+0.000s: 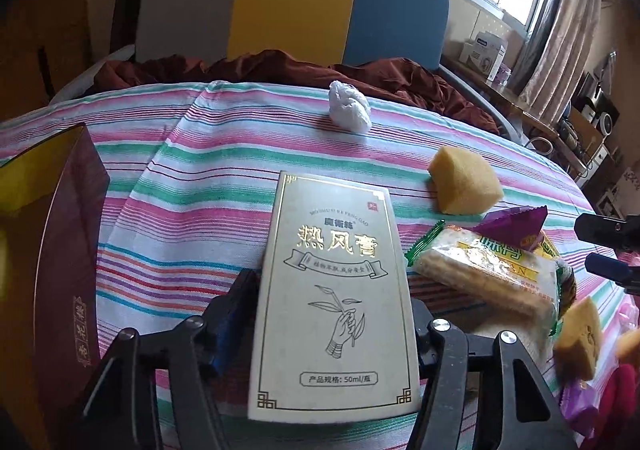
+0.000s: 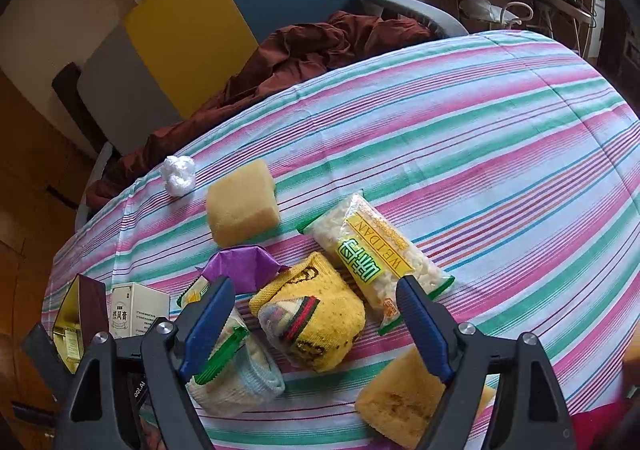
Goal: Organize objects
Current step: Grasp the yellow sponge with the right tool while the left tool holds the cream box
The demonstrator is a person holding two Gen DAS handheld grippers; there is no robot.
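While our left gripper (image 1: 332, 290) clasps the cream carton (image 1: 334, 290) between its two fingers, the carton stands upright above the striped tablecloth (image 2: 480, 130), its gold-lettered face toward the left wrist camera. In the right wrist view the same carton (image 2: 138, 308) shows near the table's left edge, just beside the maroon box with a gold inside (image 2: 80, 314). Our right gripper (image 2: 316, 326) hangs with its jaws spread wide and nothing pinched; the yellow sock bundle (image 2: 316, 314) lies on the cloth under the gap between its blue pads (image 2: 208, 326).

Around that bundle sits the rest of the pile: a Weidan cracker packet (image 2: 372, 254) just to the right of it, a purple wrapper (image 2: 244, 262) touching it on the far side, a pale blue rolled sock (image 2: 244, 382) with a green-edged packet over it at the near left. One yellow sponge (image 2: 242, 202) lies farther in, another sponge (image 2: 400, 402) near the table's front edge under our right finger. A crumpled white plastic wad (image 2: 179, 174) rests close to the far edge, where the brown fabric (image 2: 320, 46) lies heaped.
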